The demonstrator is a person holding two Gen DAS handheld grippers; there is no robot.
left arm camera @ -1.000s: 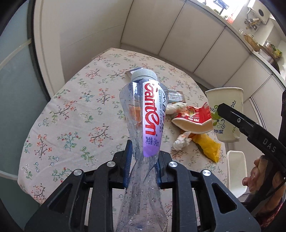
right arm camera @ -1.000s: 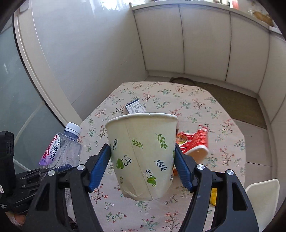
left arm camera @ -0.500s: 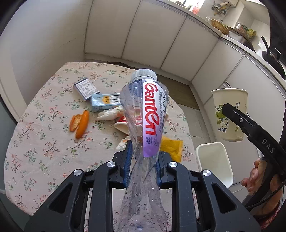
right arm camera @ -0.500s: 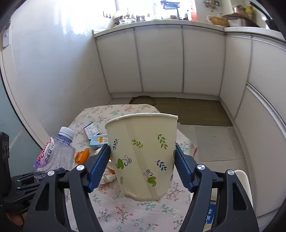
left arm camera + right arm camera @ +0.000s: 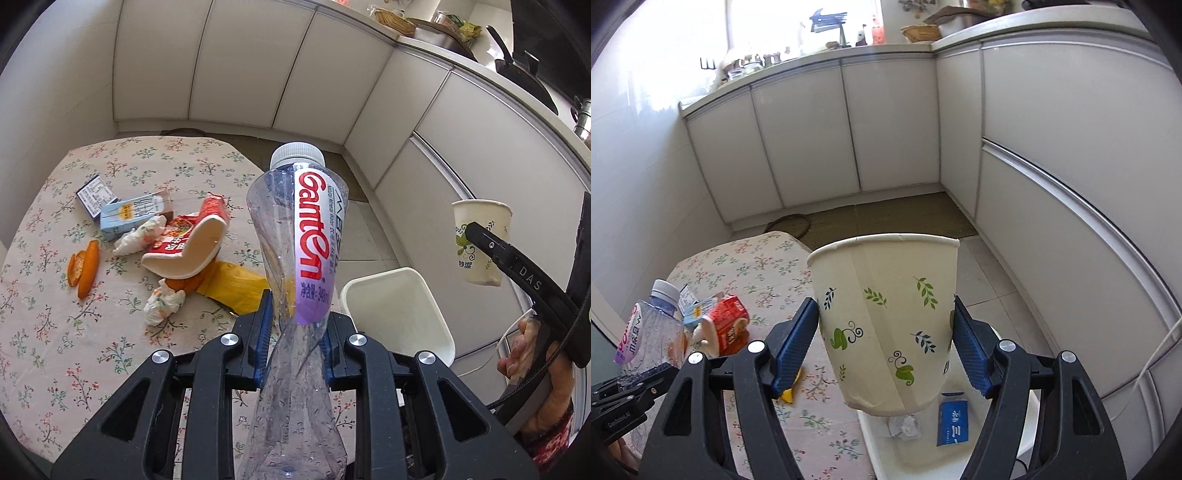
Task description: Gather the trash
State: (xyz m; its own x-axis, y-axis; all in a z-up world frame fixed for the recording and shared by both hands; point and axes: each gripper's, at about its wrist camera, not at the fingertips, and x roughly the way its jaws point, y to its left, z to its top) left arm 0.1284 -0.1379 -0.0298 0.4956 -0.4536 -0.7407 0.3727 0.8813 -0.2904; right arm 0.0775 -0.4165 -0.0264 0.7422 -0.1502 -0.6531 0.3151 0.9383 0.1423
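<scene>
Both hands are loaded: the left gripper [image 5: 295, 332] is clenched hard on a crushed bottle [image 5: 301, 236], its waist pinched thin between the blue pads, and the right gripper [image 5: 886, 347] grasps a paper cup [image 5: 886, 325] by its sides, rim up, hanging over the white bin [image 5: 436, 321] on the floor. The bin sits just off the table's [image 5: 48, 350] edge, and already holds a crumpled tissue [image 5: 905, 426] and a blue packet [image 5: 953, 422], so I'd call the job partly done. Plenty is left on the cloth, though: orange peel [image 5: 86, 267], a blue carton [image 5: 129, 216], a dark card [image 5: 94, 192], two tissue wads [image 5: 162, 301], a red noodle tub [image 5: 188, 245] on its side and a yellow wrapper [image 5: 236, 288]. For room, the cup looks to have a clear drop below it; the bottle is above the table's rim, near the bin, with nothing between. Cabinets [image 5: 1071, 184] close in behind the bin, but the floor around it looks open, so I'd expect an easy release for both.
</scene>
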